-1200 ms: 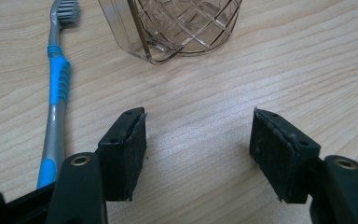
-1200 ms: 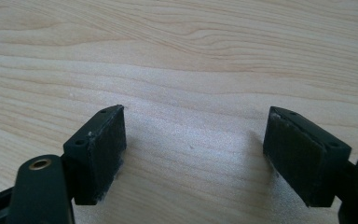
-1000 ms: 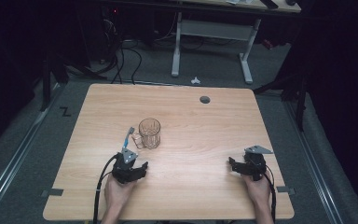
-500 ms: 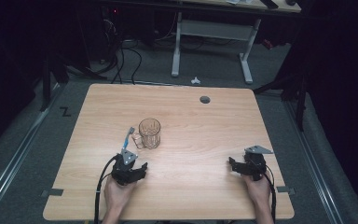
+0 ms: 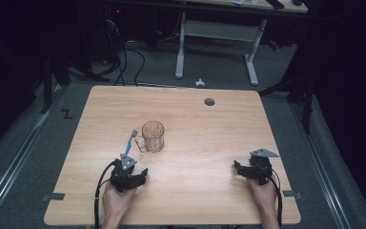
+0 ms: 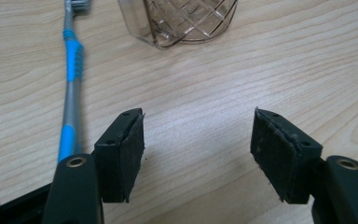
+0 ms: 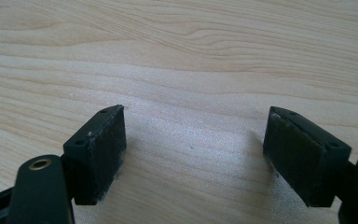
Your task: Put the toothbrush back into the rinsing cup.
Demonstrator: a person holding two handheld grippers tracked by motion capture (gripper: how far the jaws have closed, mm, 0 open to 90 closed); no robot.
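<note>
On the wooden table (image 5: 209, 138), near its left-centre, a clear cut-pattern glass mug (image 5: 153, 136) stands upright, and a blue-and-grey toothbrush (image 5: 129, 141) lies flat just beside it on its left, head end pointing away from the person. Cannot tell from the high view if brush and mug touch; the left gripper view shows a strip of bare wood between the handle (image 6: 71, 79) and the mug base (image 6: 182, 21), so apart at that end.

Left gripper (image 5: 134, 171) sits low over the near-left part of the table, just short of the toothbrush's handle end. Jaws spread wide, nothing between them, only wood grain. The brush handle runs past the outside of the near jaw, not inside the gap.

Right gripper (image 5: 244, 168) rests well apart at the near-right, jaws also spread, nothing held, bare table (image 7: 191, 70) ahead of it.

Progress, as a judgement: 0 of the work is done. Likely goal is toothbrush into mug; the brush is flat on the table, the mug looks empty, no grasp made. Left to do: shift the left gripper sideways so the handle sits between the 2 pads, close, lift, tip upright, drop into the mug. The right gripper may need to steady the mug, since glass on smooth wood could slide. A thin, low handle means a grip could slip.
</note>
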